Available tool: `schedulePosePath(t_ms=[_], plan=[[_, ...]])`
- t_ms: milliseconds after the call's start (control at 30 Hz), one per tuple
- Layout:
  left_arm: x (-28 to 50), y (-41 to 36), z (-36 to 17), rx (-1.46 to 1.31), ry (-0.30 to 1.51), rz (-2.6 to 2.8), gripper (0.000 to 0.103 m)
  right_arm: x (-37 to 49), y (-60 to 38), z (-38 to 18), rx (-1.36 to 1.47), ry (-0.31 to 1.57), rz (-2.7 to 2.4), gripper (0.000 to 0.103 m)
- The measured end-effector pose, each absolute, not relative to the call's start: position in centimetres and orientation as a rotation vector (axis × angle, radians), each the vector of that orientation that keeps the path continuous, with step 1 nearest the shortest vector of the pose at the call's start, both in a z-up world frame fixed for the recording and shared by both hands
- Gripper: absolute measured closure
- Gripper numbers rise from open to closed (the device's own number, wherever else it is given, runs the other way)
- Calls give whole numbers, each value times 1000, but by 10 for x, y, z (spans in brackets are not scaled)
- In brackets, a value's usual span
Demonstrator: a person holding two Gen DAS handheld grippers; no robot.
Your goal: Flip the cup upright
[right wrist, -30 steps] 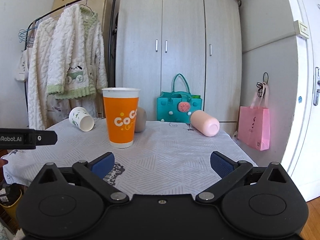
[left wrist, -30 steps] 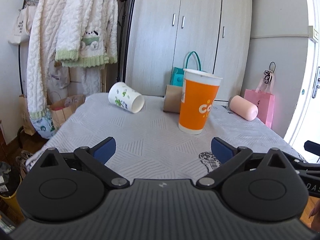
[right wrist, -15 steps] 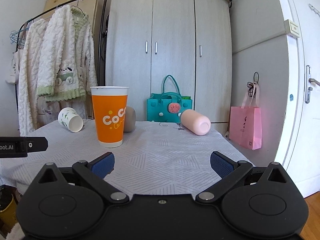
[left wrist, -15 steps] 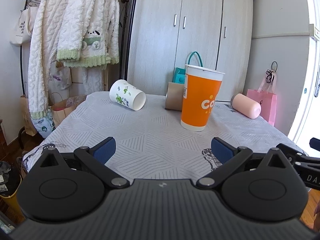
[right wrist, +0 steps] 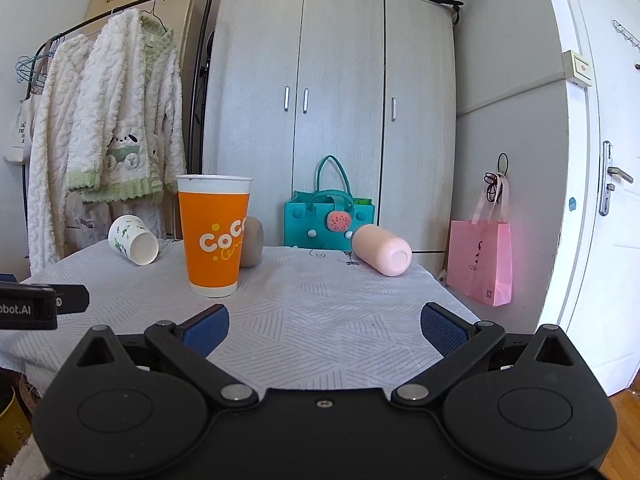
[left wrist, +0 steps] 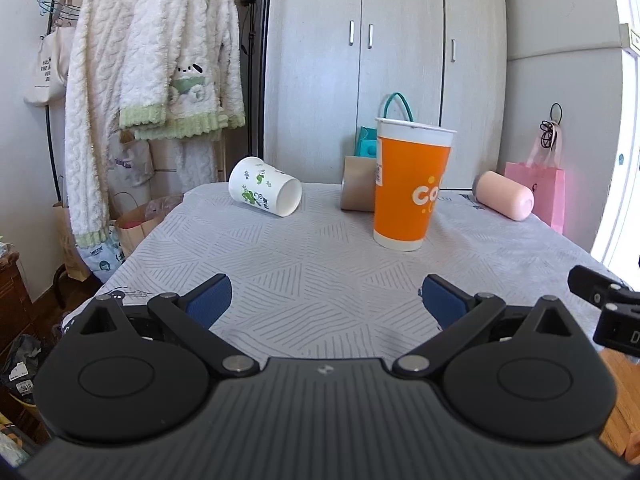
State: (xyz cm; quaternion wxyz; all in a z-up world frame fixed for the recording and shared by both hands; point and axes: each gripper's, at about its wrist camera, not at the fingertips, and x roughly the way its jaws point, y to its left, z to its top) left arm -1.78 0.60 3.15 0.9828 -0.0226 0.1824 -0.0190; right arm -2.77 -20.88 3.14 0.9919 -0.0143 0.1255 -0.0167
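Note:
A white paper cup with green leaf print [left wrist: 265, 192] lies on its side at the table's far left, mouth toward me; it also shows in the right wrist view [right wrist: 133, 240]. A tall orange cup [left wrist: 412, 184] stands upright mid-table, also in the right wrist view [right wrist: 214, 236]. A pink cup [left wrist: 504, 196] lies on its side at the far right, also in the right wrist view [right wrist: 382, 251]. A brown cup [left wrist: 357, 190] lies behind the orange one. My left gripper [left wrist: 326, 300] and right gripper [right wrist: 324, 326] are open and empty over the table's near edge.
The table carries a grey patterned cloth [left wrist: 320, 264]. A teal bag [right wrist: 322, 220] stands behind the table before a wardrobe [right wrist: 332, 112]. A clothes rack with white robes [left wrist: 152, 72] is at the left, a pink bag [right wrist: 480, 260] at the right.
Both grippers have drawn back and lowered a little, so the cups look slightly farther off. Both stay open. No cup has moved.

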Motion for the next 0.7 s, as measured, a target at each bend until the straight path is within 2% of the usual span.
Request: schedulePosePath(t_ms=[700], plan=[[-22, 3, 32, -10, 342, 12, 0, -32, -209, 33, -24, 253, -41, 0]])
